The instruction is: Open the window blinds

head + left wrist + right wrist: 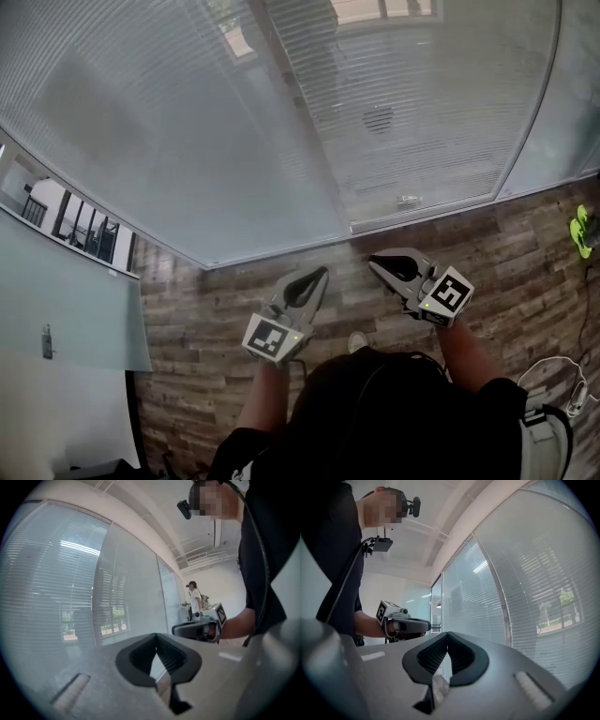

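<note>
**A:** Where are the window blinds?

**B:** The window blinds fill the whole upper part of the head view, with the slats hanging down to the bottom rail. Below them a wooden floor runs across the lower half.

**A:** And the grippers?

**B:** Both sit in the lower middle, short of the blinds and touching nothing. The left gripper points up the frame toward the slats. In its own view the jaws meet tip to tip, with nothing between them. The right gripper, near it, is the same: jaws pressed together and empty.

**A:** Anything smaller?

**B:** A white cable lies at the lower right. A green thing sits at the right edge; I cannot tell what it is. A distant person stands right of centre in the left gripper view.
</note>
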### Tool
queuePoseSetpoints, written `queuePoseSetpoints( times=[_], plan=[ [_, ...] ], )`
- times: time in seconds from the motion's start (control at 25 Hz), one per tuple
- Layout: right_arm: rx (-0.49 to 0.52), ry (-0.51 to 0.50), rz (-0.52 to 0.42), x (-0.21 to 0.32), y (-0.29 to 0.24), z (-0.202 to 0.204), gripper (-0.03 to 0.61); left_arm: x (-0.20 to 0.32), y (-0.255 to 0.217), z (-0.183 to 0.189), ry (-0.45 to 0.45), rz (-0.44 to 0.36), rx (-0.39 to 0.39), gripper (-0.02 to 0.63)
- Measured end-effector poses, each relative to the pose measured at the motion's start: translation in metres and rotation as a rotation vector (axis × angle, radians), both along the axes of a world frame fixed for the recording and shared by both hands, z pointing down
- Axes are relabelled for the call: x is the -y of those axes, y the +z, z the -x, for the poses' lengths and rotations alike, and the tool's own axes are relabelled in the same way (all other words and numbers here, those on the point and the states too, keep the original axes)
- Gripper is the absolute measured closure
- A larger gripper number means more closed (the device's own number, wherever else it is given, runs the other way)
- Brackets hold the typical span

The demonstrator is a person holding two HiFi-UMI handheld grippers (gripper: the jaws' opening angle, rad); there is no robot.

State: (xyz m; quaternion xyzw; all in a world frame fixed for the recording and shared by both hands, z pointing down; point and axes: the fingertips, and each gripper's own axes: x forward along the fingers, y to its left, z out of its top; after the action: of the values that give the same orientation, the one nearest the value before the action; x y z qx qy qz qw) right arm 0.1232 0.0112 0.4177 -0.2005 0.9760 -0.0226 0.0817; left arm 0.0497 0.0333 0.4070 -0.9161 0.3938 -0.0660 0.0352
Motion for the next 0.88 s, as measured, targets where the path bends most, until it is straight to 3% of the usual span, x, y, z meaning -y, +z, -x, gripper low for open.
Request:
queuePoseSetpoints(
  times=[0.88],
  plan=[
    [-0.067, 0.024, -0.034, 0.075, -0.002, 0.087, 0.572, 0.080, 0.012, 0.079, 0.047, -0.020, -0.070, 0.609]
  ],
)
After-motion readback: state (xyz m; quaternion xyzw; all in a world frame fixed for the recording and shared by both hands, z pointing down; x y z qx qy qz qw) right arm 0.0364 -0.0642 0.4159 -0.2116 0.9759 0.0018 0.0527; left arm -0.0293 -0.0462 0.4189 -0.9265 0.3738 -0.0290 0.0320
